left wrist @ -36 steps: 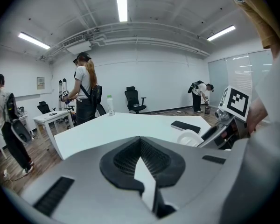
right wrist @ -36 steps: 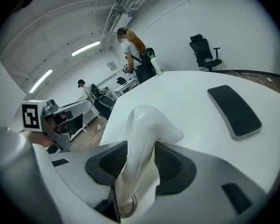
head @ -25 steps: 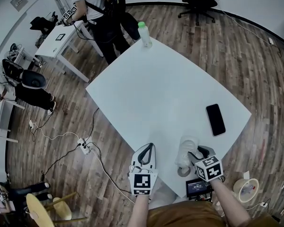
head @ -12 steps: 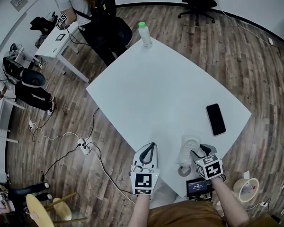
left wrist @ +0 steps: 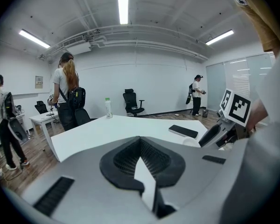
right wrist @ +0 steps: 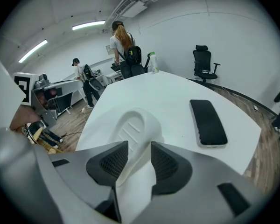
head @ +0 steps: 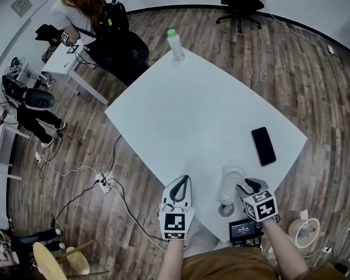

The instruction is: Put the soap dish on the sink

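1. Because the right gripper (right wrist: 139, 147) covered its near end, only the far part of the soap dish (right wrist: 130, 129) showed in the right gripper view. The head view cut both forearms off at its lower edge.
2. The dish was white and rounded, with short ridges inside. It was at the near edge of the white table (head: 192, 109), with a black phone (head: 263, 146) near it.
3. The right gripper pointed steeply down, its jaws closing with the dish between the pads, both pressing it. The left gripper (left wrist: 141, 148) hung tilted slightly down at the table's near edge, jaws together on nothing.
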Available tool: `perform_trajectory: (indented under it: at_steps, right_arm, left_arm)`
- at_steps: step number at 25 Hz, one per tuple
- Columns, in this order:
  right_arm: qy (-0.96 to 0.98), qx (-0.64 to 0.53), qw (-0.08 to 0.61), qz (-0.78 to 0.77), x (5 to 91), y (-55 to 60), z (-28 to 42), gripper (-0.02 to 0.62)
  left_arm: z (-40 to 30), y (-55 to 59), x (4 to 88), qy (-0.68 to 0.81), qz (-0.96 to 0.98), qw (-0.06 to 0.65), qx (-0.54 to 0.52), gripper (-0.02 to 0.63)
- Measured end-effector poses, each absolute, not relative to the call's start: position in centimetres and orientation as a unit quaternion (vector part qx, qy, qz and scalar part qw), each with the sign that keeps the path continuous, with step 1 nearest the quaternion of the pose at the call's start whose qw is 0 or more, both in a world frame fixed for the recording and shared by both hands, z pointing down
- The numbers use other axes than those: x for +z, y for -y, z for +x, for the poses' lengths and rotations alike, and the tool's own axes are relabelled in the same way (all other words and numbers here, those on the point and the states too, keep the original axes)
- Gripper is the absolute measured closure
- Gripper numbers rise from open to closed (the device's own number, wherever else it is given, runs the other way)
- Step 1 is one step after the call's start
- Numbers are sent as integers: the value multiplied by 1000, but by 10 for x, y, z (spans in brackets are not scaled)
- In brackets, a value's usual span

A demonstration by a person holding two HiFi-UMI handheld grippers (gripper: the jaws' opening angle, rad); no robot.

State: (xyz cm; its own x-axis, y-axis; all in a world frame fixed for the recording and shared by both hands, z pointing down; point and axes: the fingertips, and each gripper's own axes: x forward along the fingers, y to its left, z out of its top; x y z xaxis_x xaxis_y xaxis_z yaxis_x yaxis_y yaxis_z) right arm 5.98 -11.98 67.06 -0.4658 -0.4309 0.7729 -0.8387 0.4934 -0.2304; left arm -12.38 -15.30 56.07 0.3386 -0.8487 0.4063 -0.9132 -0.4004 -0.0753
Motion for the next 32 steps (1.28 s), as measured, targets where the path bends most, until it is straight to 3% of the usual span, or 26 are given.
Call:
perform_trajectory:
  at_steps: [8,16,27,32]
  right_arm:
    - [801,283,299,435,652,124,67,586]
    - [823,280,211,447,612,129,63,586]
    - [847,156,144,487,535,145,62,586]
    - [836,156,89,518,504,151,77,586]
  left_arm:
    - [-120,153,557,536,819,80,191,598]
    - [-117,153,550,536,821,76,180,600]
    - [-114,155,516,540,826,51,154,600]
    - [-115,158,498,543,827,40,140,600]
